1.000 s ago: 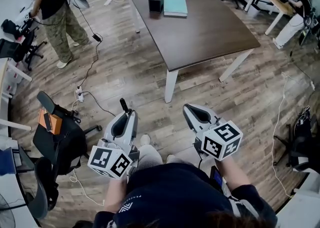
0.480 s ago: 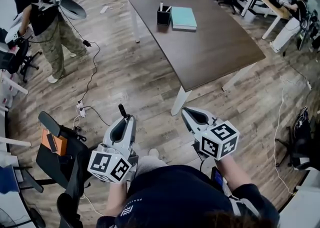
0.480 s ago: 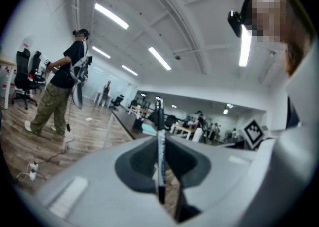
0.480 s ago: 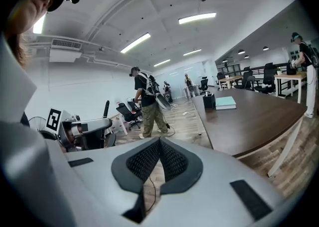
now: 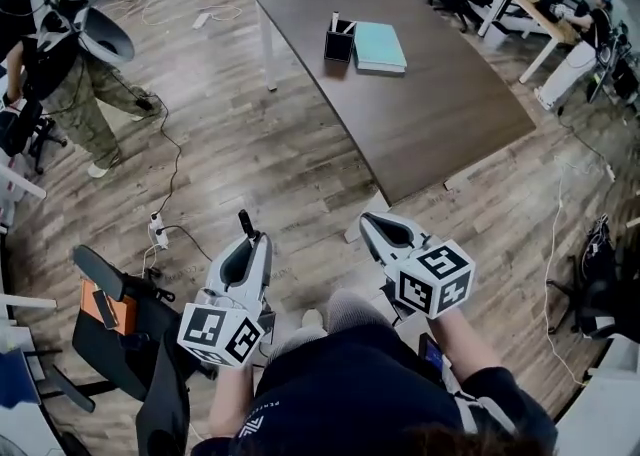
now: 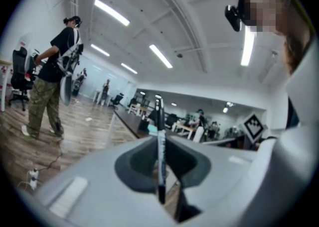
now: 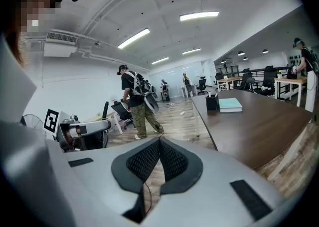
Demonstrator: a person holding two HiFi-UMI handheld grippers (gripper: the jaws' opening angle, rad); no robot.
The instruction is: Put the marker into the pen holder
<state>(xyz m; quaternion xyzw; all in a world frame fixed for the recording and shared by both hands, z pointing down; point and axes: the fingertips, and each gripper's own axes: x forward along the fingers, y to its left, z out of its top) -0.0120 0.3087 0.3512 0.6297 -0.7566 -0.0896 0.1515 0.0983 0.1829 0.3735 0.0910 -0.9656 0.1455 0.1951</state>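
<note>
Upper centre, the table [image 5: 430, 94] carries the pen holder [image 5: 339, 44], well apart from us. Our left gripper [image 5: 254, 238] grasps the marker [image 5: 245, 221] between its fingers, tip jutting past them. Our right gripper [image 5: 369, 220] has its fingers clenched, empty.

We see a teal book [image 5: 379, 46] lying on the brown table [image 5: 440, 104]. Well left of the table stands a person [image 5: 55, 84]. A black chair [image 5: 130, 294] and a power strip [image 5: 158, 232] lie off its near-left side.
</note>
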